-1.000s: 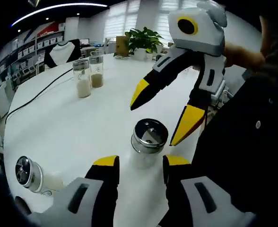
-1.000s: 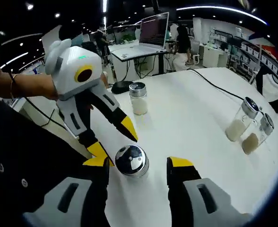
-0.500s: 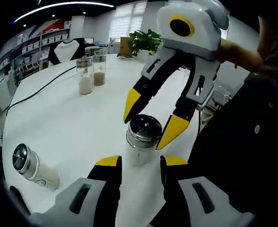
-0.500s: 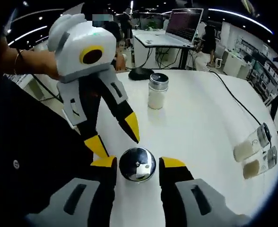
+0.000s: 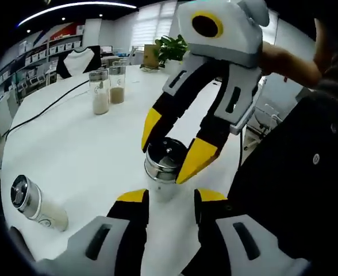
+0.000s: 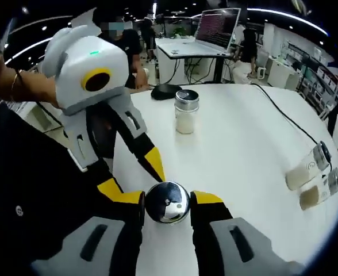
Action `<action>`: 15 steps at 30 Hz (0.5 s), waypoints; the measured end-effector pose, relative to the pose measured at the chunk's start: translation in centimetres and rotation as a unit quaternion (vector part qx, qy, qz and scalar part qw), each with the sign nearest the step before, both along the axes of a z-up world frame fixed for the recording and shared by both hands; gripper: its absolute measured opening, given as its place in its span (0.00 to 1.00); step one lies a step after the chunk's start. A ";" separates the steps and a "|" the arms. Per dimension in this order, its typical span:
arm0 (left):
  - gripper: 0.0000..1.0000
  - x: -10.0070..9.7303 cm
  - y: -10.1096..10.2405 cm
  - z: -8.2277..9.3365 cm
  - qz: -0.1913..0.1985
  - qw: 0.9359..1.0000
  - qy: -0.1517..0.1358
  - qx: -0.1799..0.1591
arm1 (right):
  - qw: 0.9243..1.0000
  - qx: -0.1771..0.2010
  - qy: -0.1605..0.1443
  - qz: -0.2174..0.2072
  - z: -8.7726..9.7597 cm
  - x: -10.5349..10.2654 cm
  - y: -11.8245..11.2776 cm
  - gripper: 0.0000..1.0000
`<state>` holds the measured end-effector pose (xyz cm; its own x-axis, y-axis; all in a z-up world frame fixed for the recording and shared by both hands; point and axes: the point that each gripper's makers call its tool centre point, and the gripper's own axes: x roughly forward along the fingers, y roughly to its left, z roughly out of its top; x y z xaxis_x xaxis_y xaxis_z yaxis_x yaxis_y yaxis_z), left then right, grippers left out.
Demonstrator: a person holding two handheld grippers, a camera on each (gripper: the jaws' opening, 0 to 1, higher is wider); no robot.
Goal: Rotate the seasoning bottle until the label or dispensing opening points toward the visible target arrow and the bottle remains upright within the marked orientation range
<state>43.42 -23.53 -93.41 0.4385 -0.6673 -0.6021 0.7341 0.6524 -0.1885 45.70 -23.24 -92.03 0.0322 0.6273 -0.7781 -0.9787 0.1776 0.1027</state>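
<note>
Left gripper view: bottle [image 5: 164,167] upright on table [image 5: 83,144], just ahead of spread left gripper [image 5: 168,198]; right gripper [image 5: 170,148] straddling its cap from above.

Right gripper view: cap [image 6: 167,202] between right gripper [image 6: 166,201] tips, contact unclear. No arrow seen.

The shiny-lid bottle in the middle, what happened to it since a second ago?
The right gripper came down from above the seasoning bottle, and its yellow tips now flank the metal cap; whether they squeeze it is unclear. The left gripper stayed open around the bottle's base. The bottle stayed upright; the other jars on the white table stayed put.
</note>
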 end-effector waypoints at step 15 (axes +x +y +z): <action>0.40 2.6 -1.0 -0.2 0.085 0.996 -0.040 0.012 | 0.989 0.033 0.004 -0.147 0.2 0.9 0.5 0.29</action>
